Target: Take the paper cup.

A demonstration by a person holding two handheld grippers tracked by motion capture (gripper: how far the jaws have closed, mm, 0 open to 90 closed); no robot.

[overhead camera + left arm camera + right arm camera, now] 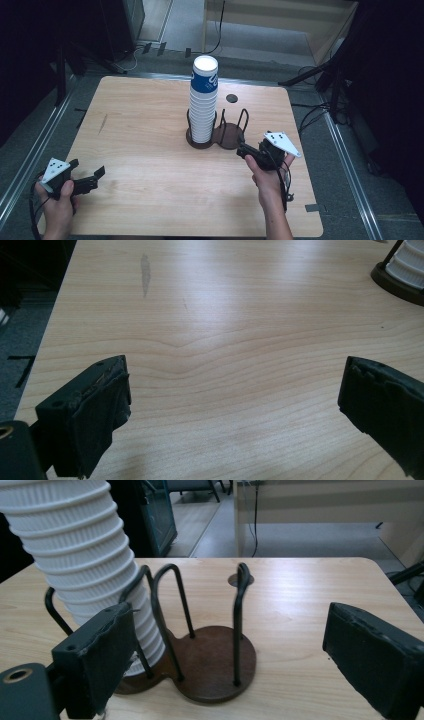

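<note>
The right claw [243,151] gapes with nothing between its jaws — the holder [215,675] stands just ahead of it, its near ring bare, the cup stack [85,565] in the ring ahead and to its left. The left claw [100,172] gapes too, over bare worktop [225,340], the stack well off.

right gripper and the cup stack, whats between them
The holder's bare right ring with its wire posts, seen in the right gripper view. The right gripper is open, short of the cup stack.
</note>
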